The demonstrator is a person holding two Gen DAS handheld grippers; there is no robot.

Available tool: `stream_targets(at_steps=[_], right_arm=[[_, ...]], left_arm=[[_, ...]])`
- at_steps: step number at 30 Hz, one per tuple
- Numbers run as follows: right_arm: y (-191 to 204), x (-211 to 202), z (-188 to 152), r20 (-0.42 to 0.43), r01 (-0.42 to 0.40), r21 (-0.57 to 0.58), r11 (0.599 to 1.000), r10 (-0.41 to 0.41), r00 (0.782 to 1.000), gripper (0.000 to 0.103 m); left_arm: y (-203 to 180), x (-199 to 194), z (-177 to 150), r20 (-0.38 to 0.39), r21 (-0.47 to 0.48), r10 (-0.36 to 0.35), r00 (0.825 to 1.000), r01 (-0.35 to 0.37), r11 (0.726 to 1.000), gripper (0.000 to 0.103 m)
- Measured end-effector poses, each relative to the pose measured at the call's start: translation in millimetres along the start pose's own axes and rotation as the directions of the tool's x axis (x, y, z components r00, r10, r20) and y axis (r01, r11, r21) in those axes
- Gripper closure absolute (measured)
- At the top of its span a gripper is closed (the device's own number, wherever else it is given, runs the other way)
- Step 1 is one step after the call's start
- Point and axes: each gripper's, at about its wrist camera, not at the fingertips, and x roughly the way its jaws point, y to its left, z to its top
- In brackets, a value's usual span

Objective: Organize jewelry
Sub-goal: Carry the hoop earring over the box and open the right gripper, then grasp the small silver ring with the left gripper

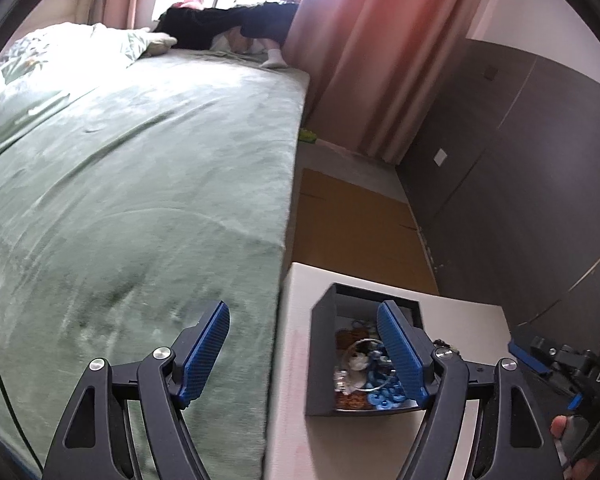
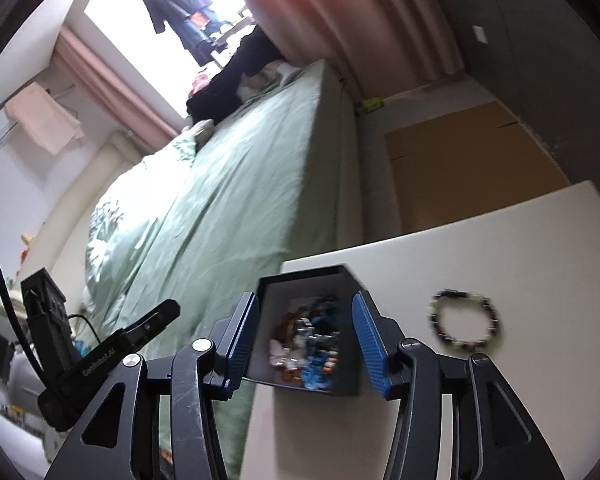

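Left wrist view: on the left I see the green bed (image 1: 132,184), then my left gripper (image 1: 304,356) with its blue pads spread wide and nothing between them, and past its right pad the dark box (image 1: 324,344) on the white table (image 1: 380,440), already heaped with mixed jewelry (image 1: 364,372). In the right wrist view the same box (image 2: 340,388) sits framed between the parted pads of my right gripper (image 2: 306,344), which pinches nothing. To its right, well clear of the box, one beaded bracelet (image 2: 466,320) lies flat on the table (image 2: 520,240). I judge it light, limp and prone to roll or slide under a pad. I would pinch across one side of the bead ring, gently, since the cord could snap.
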Motion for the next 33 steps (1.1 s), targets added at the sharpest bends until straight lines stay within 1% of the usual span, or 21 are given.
stream_targets(at_steps=[1, 2, 3, 4, 8, 10, 14, 17, 19, 23, 24, 25, 28, 30, 31, 33], right_arm=[[-5.5, -4.9, 0.7, 0.003, 0.017, 0.010, 1.000, -0.017, 1.000, 0.042], [-11.3, -10.7, 1.1, 0.011, 0.037, 0.021, 0.999, -0.037, 0.999, 0.038], [-15.6, -15.0, 1.4, 0.018, 0.050, 0.028, 0.998, -0.050, 0.999, 0.031], [-20.3, -20.7, 1.9, 0.025, 0.062, 0.035, 0.997, -0.063, 0.998, 0.028], [-38.0, -39.2, 2.8, 0.027, 0.092, 0.056, 0.994, -0.094, 0.995, 0.024], [-48.3, -46.6, 2.5, 0.019, 0.101, 0.074, 0.992, -0.103, 0.995, 0.018], [-62.9, -54.7, 2.5, -0.007, 0.133, 0.100, 0.986, -0.133, 0.991, 0.017], [-76.7, -61.9, 1.8, -0.017, 0.136, 0.132, 0.982, -0.135, 0.991, 0.016], [-85.7, -65.6, 1.0, -0.031, 0.131, 0.148, 0.980, -0.128, 0.991, 0.009], [-97.9, -71.9, -1.3, -0.051, 0.133, 0.167, 0.977, -0.126, 0.991, 0.008], [-100.9, -73.9, -1.9, -0.053, 0.134, 0.168, 0.977, -0.127, 0.991, 0.006], [-102.7, -75.6, -2.0, -0.053, 0.133, 0.170, 0.976, -0.126, 0.991, 0.000], [-110.6, -83.4, -3.1, -0.042, 0.135, 0.182, 0.974, -0.129, 0.991, 0.000], [-115.7, -88.9, -3.8, -0.031, 0.142, 0.185, 0.972, -0.139, 0.990, 0.000], [-118.2, -91.9, -3.7, -0.022, 0.150, 0.185, 0.971, -0.148, 0.989, 0.000], [-122.6, -98.4, -3.6, 0.004, 0.168, 0.183, 0.969, -0.171, 0.985, 0.000]], left_arm=[[-3.5, 0.1, -0.8, 0.001, 0.000, -0.008, 1.000, 0.008, 1.000, 0.026], [-9.0, 0.2, -2.3, 0.003, 0.001, -0.019, 1.000, 0.019, 1.000, 0.026], [-13.1, 0.3, -3.1, 0.003, 0.003, -0.024, 1.000, 0.024, 1.000, 0.026], [-17.5, 0.9, -4.1, 0.003, 0.009, -0.029, 1.000, 0.029, 1.000, 0.026], [-40.2, 3.5, -9.8, -0.003, 0.047, -0.049, 0.999, 0.049, 0.998, 0.026], [-49.9, 4.5, -12.9, -0.004, 0.063, -0.054, 0.999, 0.054, 0.997, 0.026], [-74.6, 9.3, -20.6, -0.022, 0.108, -0.062, 0.998, 0.064, 0.992, 0.026], [-92.2, 11.8, -27.7, -0.033, 0.139, -0.073, 0.997, 0.077, 0.987, 0.025], [-103.9, 12.1, -32.7, -0.040, 0.166, -0.083, 0.996, 0.089, 0.982, 0.025], [-122.6, 15.9, -42.6, -0.064, 0.204, -0.103, 0.993, 0.114, 0.972, 0.025], [-125.3, 16.9, -44.7, -0.071, 0.209, -0.108, 0.992, 0.120, 0.970, 0.025], [-128.2, 18.3, -46.9, -0.078, 0.215, -0.112, 0.991, 0.126, 0.968, 0.025], [-138.9, 21.5, -55.2, -0.099, 0.242, -0.116, 0.988, 0.137, 0.961, 0.025], [-148.1, 24.6, -60.2, -0.126, 0.260, -0.137, 0.983, 0.166, 0.951, 0.025], [-152.6, 26.2, -62.8, -0.138, 0.265, -0.151, 0.979, 0.183, 0.947, 0.025], [-159.7, 29.5, -67.0, -0.147, 0.277, -0.150, 0.978, 0.187, 0.943, 0.025]])
